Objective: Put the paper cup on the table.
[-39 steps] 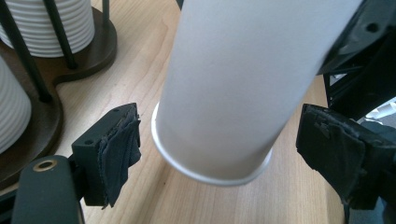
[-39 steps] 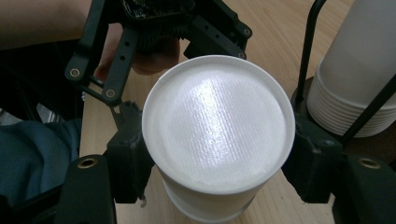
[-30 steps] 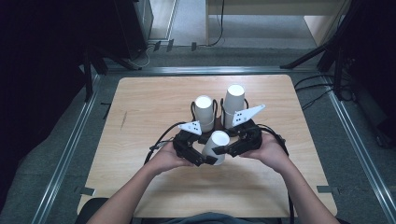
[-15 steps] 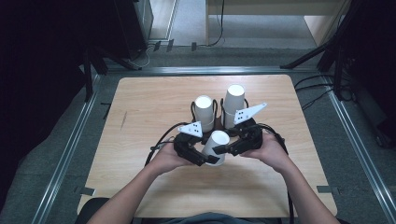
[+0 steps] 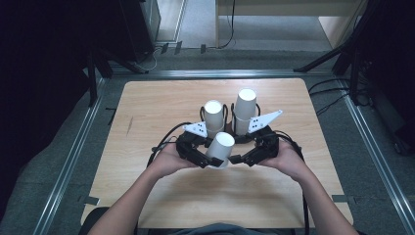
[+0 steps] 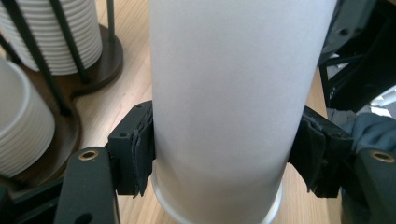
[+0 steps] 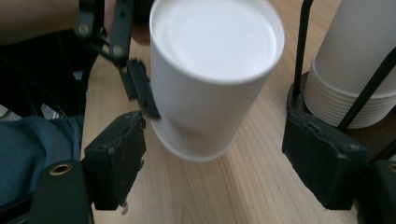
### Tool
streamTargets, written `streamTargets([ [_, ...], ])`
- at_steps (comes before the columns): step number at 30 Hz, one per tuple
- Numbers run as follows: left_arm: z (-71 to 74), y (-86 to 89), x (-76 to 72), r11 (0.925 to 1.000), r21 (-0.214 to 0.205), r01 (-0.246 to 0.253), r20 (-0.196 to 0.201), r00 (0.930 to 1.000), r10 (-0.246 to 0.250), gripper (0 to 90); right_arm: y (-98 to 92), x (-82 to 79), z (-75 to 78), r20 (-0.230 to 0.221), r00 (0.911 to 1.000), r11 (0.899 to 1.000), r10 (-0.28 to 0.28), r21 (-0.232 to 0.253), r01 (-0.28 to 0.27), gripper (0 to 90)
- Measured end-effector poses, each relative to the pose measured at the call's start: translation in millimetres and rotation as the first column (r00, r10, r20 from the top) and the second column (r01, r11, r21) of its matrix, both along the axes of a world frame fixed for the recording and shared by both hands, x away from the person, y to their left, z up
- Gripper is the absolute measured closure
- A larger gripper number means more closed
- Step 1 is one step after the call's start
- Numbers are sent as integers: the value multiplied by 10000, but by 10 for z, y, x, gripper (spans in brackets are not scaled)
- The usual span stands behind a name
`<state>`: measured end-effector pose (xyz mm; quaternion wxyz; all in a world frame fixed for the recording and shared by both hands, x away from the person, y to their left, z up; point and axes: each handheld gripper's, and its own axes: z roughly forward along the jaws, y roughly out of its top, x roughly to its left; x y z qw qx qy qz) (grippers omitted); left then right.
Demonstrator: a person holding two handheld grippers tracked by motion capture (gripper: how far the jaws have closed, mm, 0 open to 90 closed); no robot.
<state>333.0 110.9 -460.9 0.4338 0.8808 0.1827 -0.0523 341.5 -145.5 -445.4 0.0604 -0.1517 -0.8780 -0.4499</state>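
Left gripper [image 5: 208, 157], lower centre of the high view: pads pressed on both sides of an upside-down white paper cup [image 5: 220, 149], clamped low on its wall near the rim; its jaws have just been closing onto that cup. In the left gripper view the cup [image 6: 224, 107] stands in the middle, a black pad [image 6: 140, 154] tight against each flank, rim close to the wooden table [image 5: 147, 107]. Right gripper [image 5: 240, 159], just right of the cup in the high view: jaws have just been opening and stand wide apart, touching nothing. In the right gripper view its pads [image 7: 116, 149] flank the cup [image 7: 210, 74] with clear gaps either side, the cup tilted and its rim just off the table. Two stacks of white cups [image 5: 230, 112], upside down in a dark wire holder [image 7: 303, 56], stand just above the grippers, centre of the high view.
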Motion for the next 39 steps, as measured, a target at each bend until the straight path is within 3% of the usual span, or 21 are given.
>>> streamTargets([
  [2,35,44,33,9995,328,-23,66,10000,20,305,-1,2,-25,0,10000,10000,-7,-31,7,237],
  [6,57,67,65,9982,597,-4,42,10000,2,305,8,-2,-31,-8,10000,10000,-24,-38,24,241],
  [7,69,69,88,9955,943,53,158,9999,-68,305,12,-5,-40,5,10000,10000,-51,-53,52,241],
  [10,85,72,115,9935,1126,164,82,9998,-174,305,12,-6,-47,32,10000,9999,-65,-96,65,243],
  [12,125,66,162,9871,1532,477,-38,9989,-477,305,19,-7,-53,3,10000,9999,-88,-134,88,245],
  [15,150,51,185,9845,1628,648,-56,9979,-647,304,22,-2,-58,41,10000,9999,-74,-148,75,246],
  [16,174,17,204,9790,1914,698,55,9974,-722,303,23,1,-62,68,9999,9998,-83,-181,84,247],
  [17,174,17,204,9790,1914,698,55,9974,-722,303,23,1,-62,68,9999,9998,-83,-181,84,247],
  [19,201,-43,232,9700,2249,918,108,9953,-967,303,24,9,-70,78,9999,9997,-129,-186,130,247],
  [27,168,-142,272,9588,2558,1238,49,9916,-1294,303,8,27,-77,201,9996,9996,-213,-180,217,248],
  [31,62,-231,231,9428,2983,1485,-3,9878,-1555,302,4,38,-92,188,9996,9994,-211,-285,216,248],
  [32,62,-231,231,9428,2983,1485,-3,9878,-1555,301,4,38,-92,188,9996,9994,-211,-285,216,248],
  [35,22,-278,212,9284,3256,1792,16,9818,-1901,299,19,39,-100,160,9998,9996,-99,-253,103,247],
  [39,9,-326,174,9223,3255,2084,-66,9759,-2182,298,65,33,-112,171,9998,9995,100,-286,-95,250],
])
